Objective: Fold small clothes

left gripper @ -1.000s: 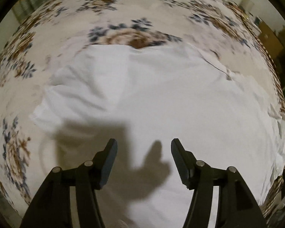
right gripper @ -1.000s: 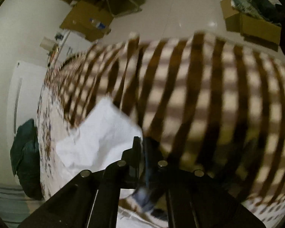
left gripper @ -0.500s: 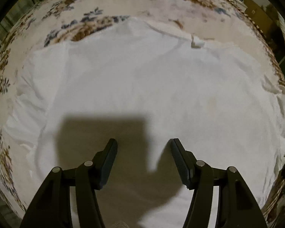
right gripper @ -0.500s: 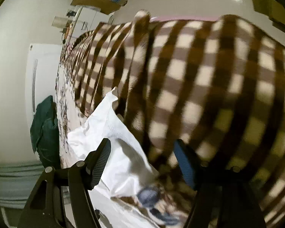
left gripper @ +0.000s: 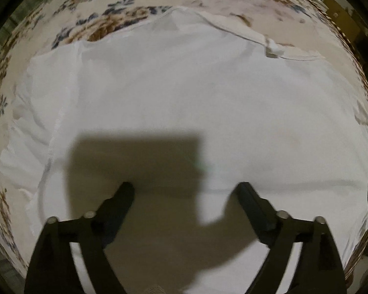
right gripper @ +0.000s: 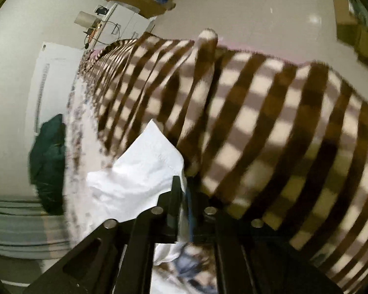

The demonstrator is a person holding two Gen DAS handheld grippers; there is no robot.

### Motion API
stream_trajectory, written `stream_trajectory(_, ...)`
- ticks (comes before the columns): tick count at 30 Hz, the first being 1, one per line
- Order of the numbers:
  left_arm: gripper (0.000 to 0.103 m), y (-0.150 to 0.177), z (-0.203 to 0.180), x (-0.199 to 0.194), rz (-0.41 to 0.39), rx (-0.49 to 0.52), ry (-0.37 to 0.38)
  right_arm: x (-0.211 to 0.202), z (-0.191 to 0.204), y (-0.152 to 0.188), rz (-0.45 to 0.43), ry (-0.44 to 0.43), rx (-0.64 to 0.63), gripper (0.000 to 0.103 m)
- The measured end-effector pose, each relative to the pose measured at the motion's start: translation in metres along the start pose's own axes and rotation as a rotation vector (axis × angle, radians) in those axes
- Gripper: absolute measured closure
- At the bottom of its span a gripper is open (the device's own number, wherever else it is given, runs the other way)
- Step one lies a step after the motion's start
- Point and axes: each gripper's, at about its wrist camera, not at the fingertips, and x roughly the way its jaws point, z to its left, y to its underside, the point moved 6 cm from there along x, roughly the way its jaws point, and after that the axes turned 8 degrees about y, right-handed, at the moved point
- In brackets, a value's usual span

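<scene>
floral bedspread [left gripper: 125,17], checked blanket [right gripper: 269,112], cardboard boxes [right gripper: 350,27]

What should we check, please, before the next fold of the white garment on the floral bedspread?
1. Right gripper shut on the white garment's edge: ok.
2. Left gripper open, over the garment: ok.
3. Left fingers touching the cloth: cannot tell.
4. Garment lies flat on the floral bedspread: mostly ok, left side wrinkled.
5. Checked blanket apart from the gripped edge: not ok, right beside it.
</scene>
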Motion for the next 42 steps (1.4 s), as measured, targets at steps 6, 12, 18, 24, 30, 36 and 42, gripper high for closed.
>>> stream_trajectory(6, 0.0, -0.004, 0.01, 0.014, 0.023, -0.034, 0.026, 0.007, -0.014, 0.034, 0.09, -0.118, 0.114, 0.042)
stream_trajectory(12, 0.0, -0.003, 0.011, 0.019, 0.028, -0.036, 0.002, 0.032, -0.005, 0.033, -0.004, -0.208, 0.184, 0.041)
stream_trajectory(18, 0.0, -0.007, 0.006, 0.01, 0.021, -0.045, 0.004, 0.017, 0.035, 0.032, -0.123, -0.117, 0.088, 0.094)
stream_trajectory(24, 0.0, 0.007, 0.028, -0.019, -0.024, -0.099, 0.011, -0.021, 0.132, 0.066, -0.234, 0.003, -0.291, 0.094)
stream_trajectory(30, 0.0, 0.015, 0.069, -0.051, -0.071, -0.159, -0.001, 0.034, 0.231, 0.186, -0.149, 0.139, -0.785, 0.094)
stream_trajectory(36, 0.0, 0.034, 0.098, -0.072, -0.088, -0.226, -0.013, 0.113, 0.231, 0.31, 0.115, 0.267, -1.126, 0.077)
stream_trajectory(42, 0.0, 0.07, 0.163, -0.109, -0.145, -0.323, -0.022, 0.053, 0.217, 0.303, 0.199, -0.005, -0.945, 0.038)
